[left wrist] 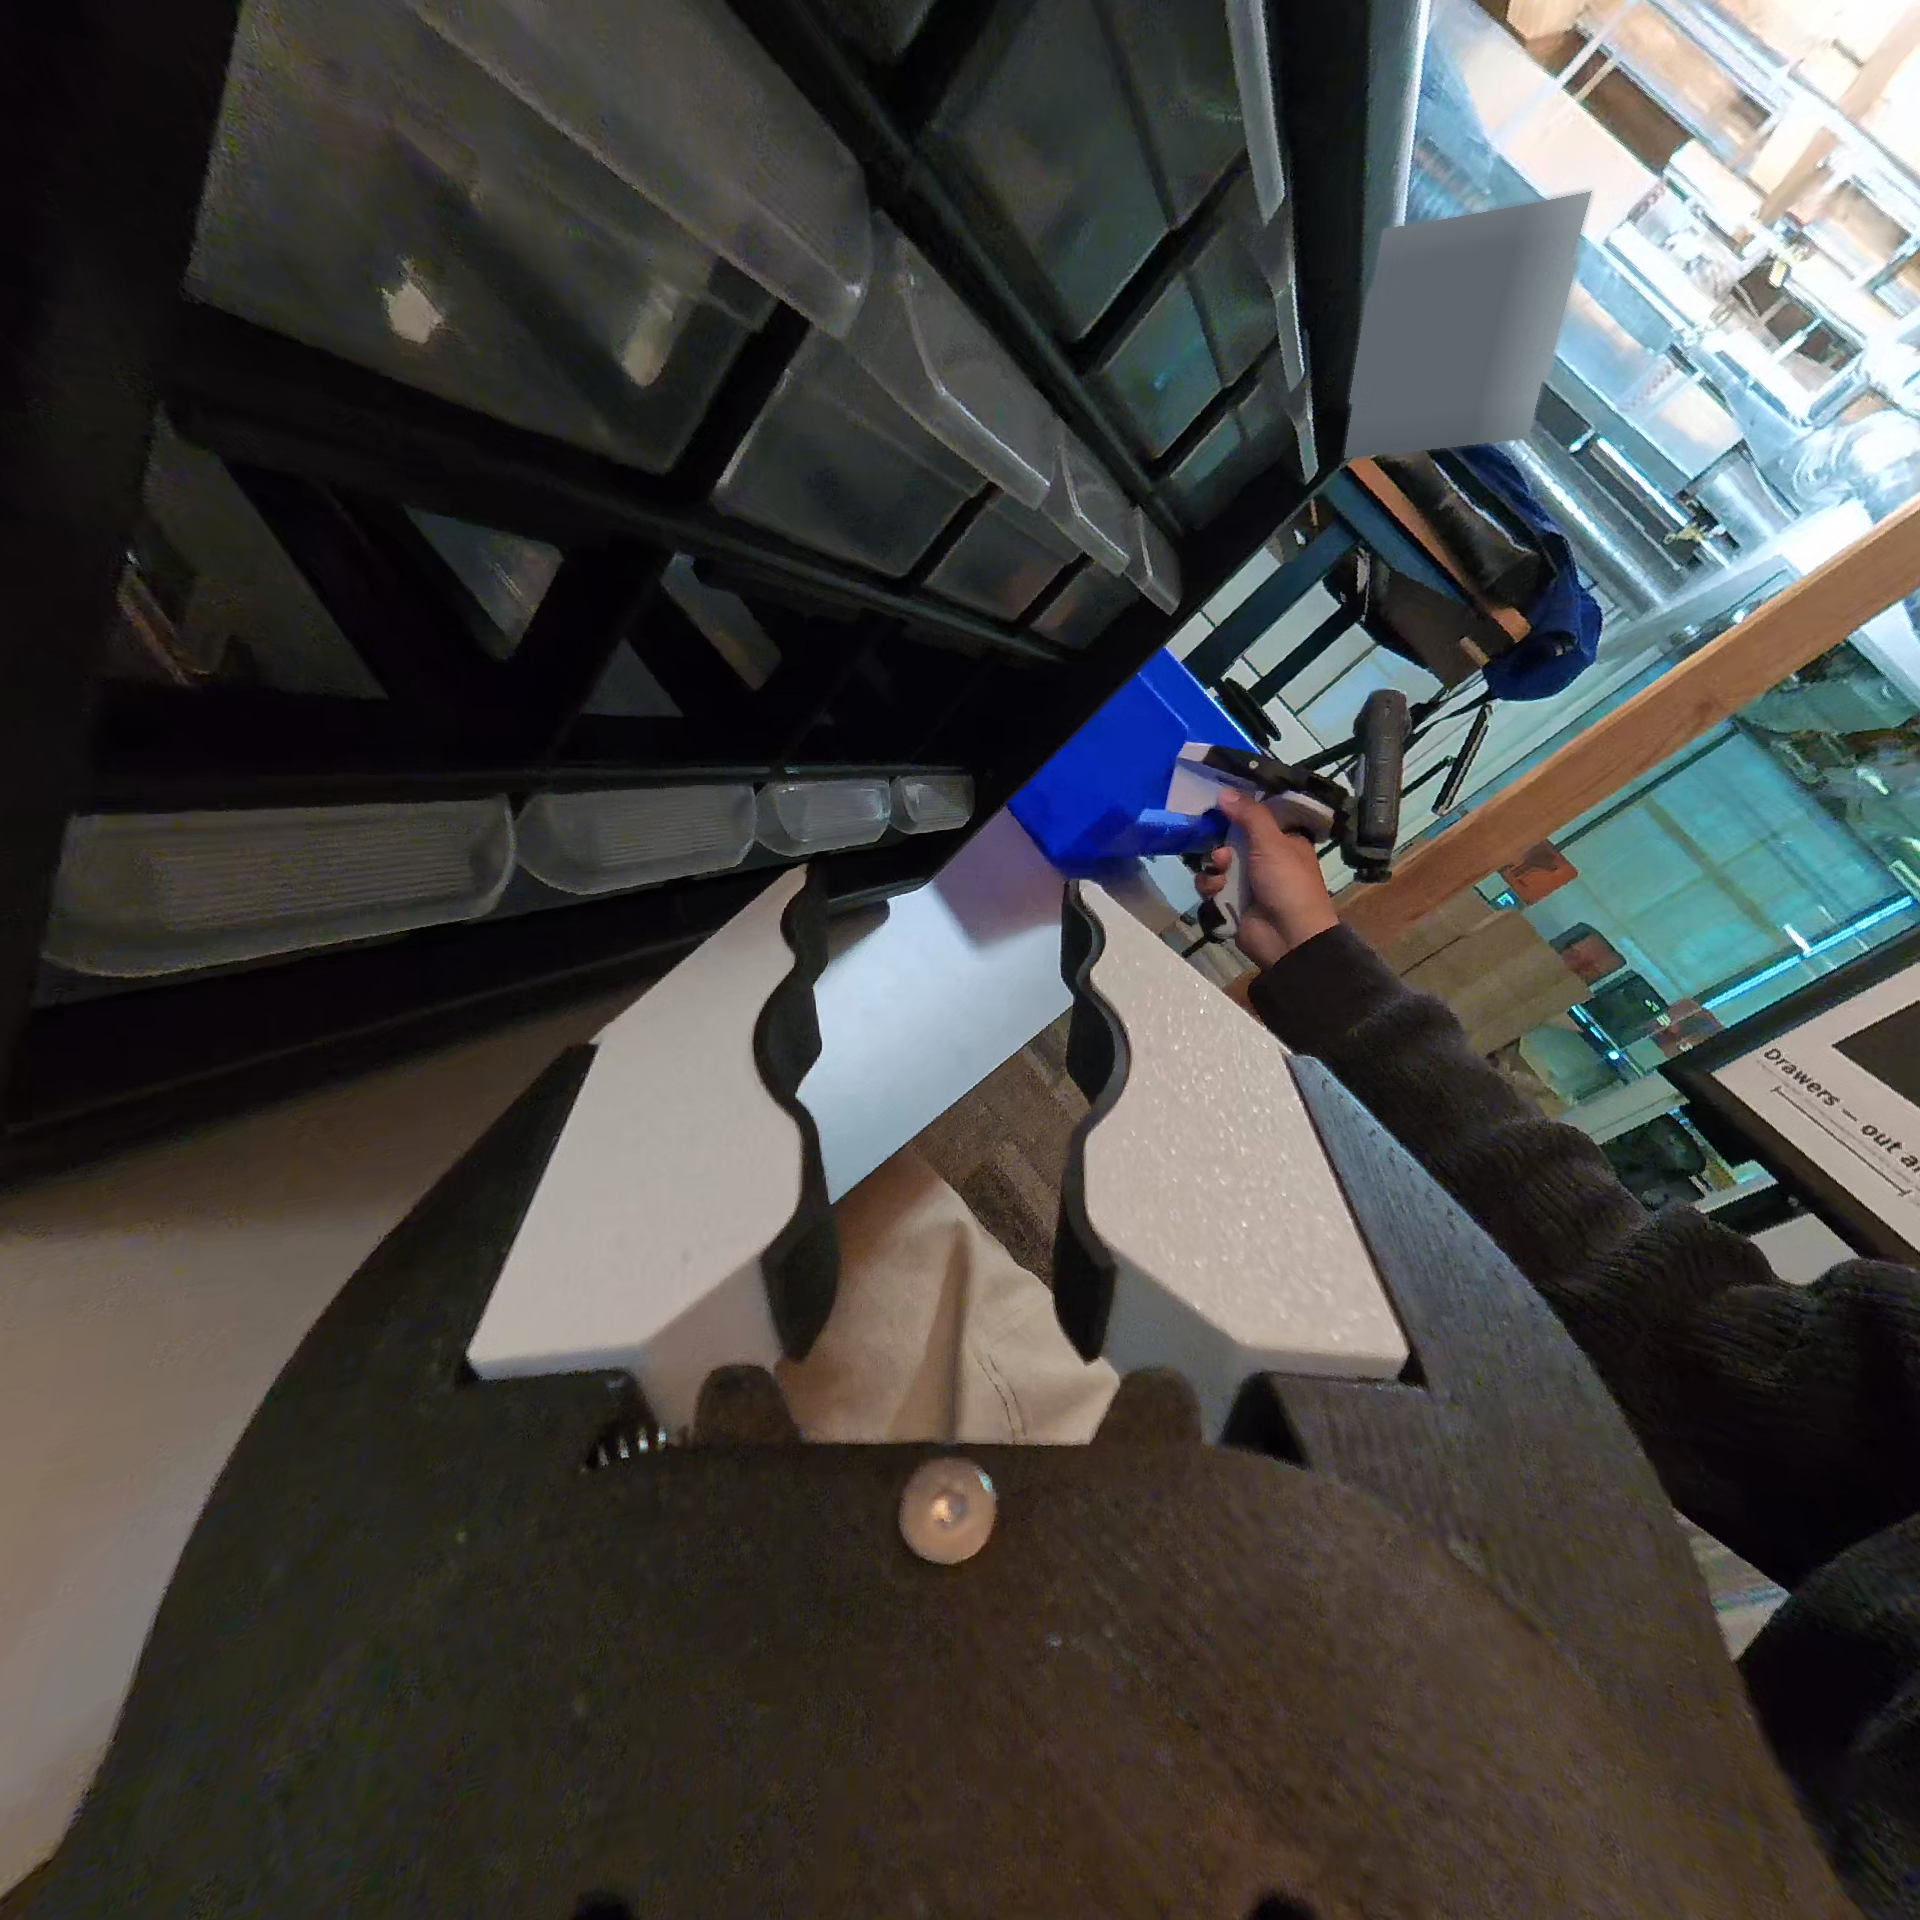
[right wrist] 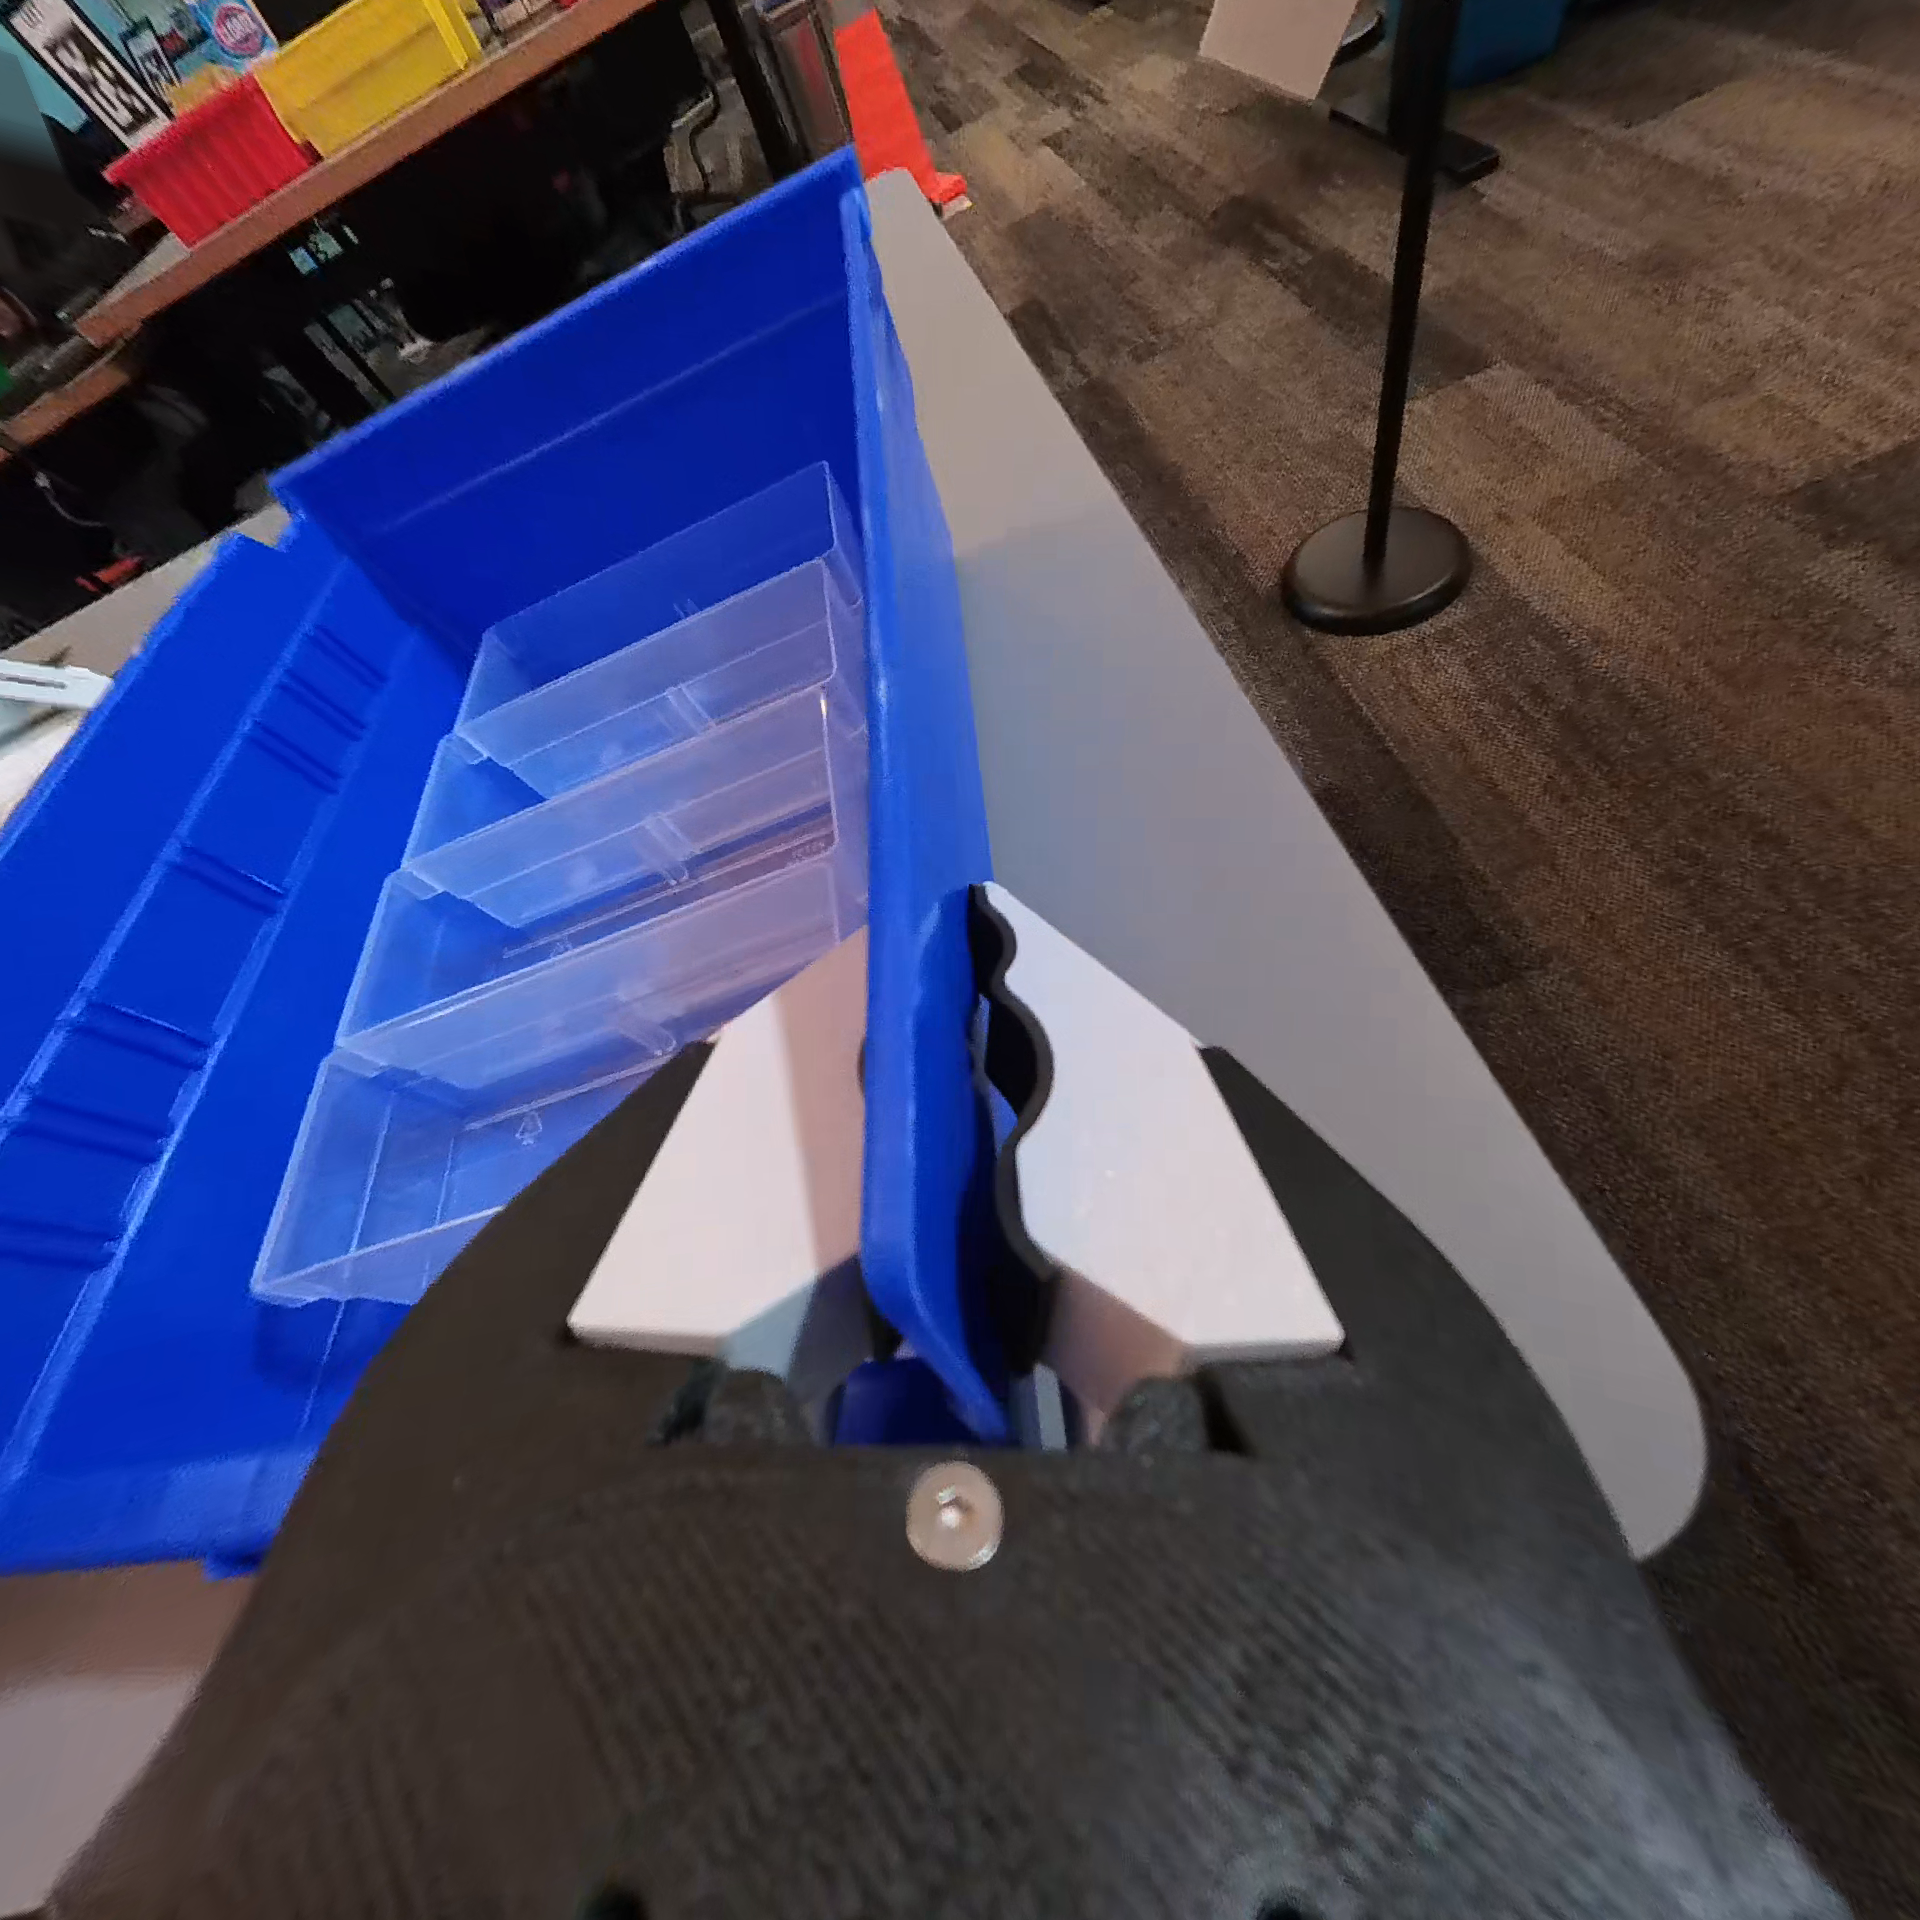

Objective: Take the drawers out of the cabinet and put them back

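The black cabinet [left wrist: 94, 416] fills the left wrist view, with clear drawers [left wrist: 499, 208] in its slots. One row of slots [left wrist: 623, 665] looks dark and empty. My left gripper [left wrist: 940, 914] is open and empty, just in front of the cabinet over the grey table [left wrist: 935, 1029]. My right gripper [right wrist: 925, 935] is shut on the side wall of a blue bin [right wrist: 623, 436], one finger inside and one finger [right wrist: 1101, 1122] outside. Several clear drawers [right wrist: 644, 831] lie in a row inside the bin. The bin [left wrist: 1101, 779] and the right gripper [left wrist: 1247, 795] also show beyond the cabinet's end.
The grey table's [right wrist: 1195, 779] curved edge runs just right of the bin, with carpet below. A black pole with a round base [right wrist: 1377, 566] stands on the carpet. Red [right wrist: 208, 171] and yellow [right wrist: 364, 62] bins sit on a far wooden table. A dark sleeve [left wrist: 1558, 1247] crosses at right.
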